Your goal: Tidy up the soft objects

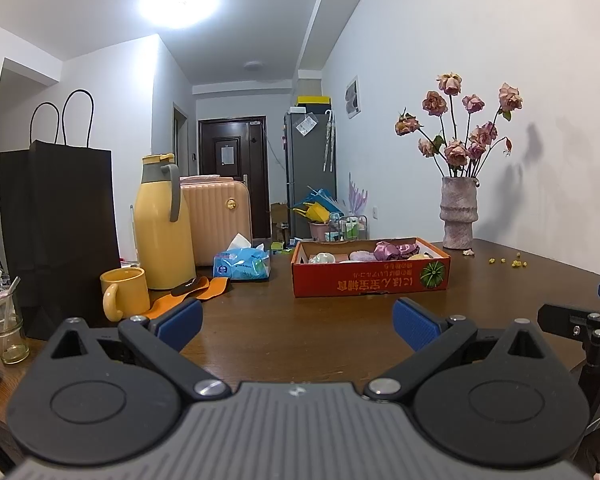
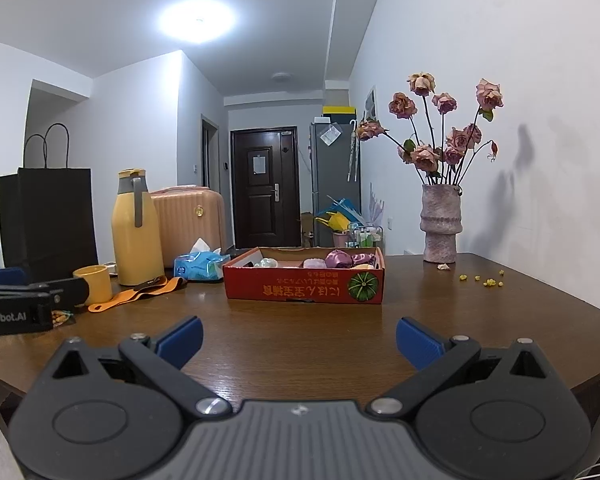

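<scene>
The left claw [image 1: 298, 326] has a grey ribbed body, two round black discs at its sides, black linkage arms joined by silver screws, and blue ribbed fingertips [image 1: 414, 322]. The right claw [image 2: 299, 340] is built the same, with blue fingertips [image 2: 418, 342] on black arms. In the right wrist view the left claw's black side carries white lettering ending "Robot.AI".

A shiny purple cloth [image 1: 388, 250] lies bunched up in the low red cardboard box [image 1: 370, 278] on the table, next to a soft pink puff [image 1: 362, 256].
</scene>
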`<state>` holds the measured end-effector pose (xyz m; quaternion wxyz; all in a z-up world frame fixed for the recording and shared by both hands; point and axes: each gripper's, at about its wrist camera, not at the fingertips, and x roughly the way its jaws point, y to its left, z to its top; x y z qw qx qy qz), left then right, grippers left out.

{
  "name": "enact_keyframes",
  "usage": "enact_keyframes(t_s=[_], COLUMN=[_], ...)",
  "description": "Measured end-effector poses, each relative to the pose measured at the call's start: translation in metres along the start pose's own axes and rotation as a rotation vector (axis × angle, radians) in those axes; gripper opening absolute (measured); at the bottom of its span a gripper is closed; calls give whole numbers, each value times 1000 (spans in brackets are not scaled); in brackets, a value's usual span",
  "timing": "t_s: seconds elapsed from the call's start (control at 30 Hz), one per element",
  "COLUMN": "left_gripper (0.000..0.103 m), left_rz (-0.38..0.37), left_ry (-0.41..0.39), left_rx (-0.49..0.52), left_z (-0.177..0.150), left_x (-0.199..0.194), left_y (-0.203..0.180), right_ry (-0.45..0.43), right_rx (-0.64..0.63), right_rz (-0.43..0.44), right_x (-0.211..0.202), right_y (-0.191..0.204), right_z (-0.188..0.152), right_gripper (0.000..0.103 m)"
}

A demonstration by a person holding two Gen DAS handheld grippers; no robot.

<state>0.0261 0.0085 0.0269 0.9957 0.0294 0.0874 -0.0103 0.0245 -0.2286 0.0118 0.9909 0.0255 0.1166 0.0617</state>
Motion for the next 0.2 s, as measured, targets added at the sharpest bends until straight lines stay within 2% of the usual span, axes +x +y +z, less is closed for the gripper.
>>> enact_keyframes(t_s=[0.2], left_gripper=[103], left_rz=[5], left_ry=[4], left_rx=[-1], left_z=[0], left_x=[1], left_y=[-1], right_ry=[-2], right_rx=[-1], right_rz=[-1], right_x=[1], right_y=[0], right_z=[0], right_gripper=[103])
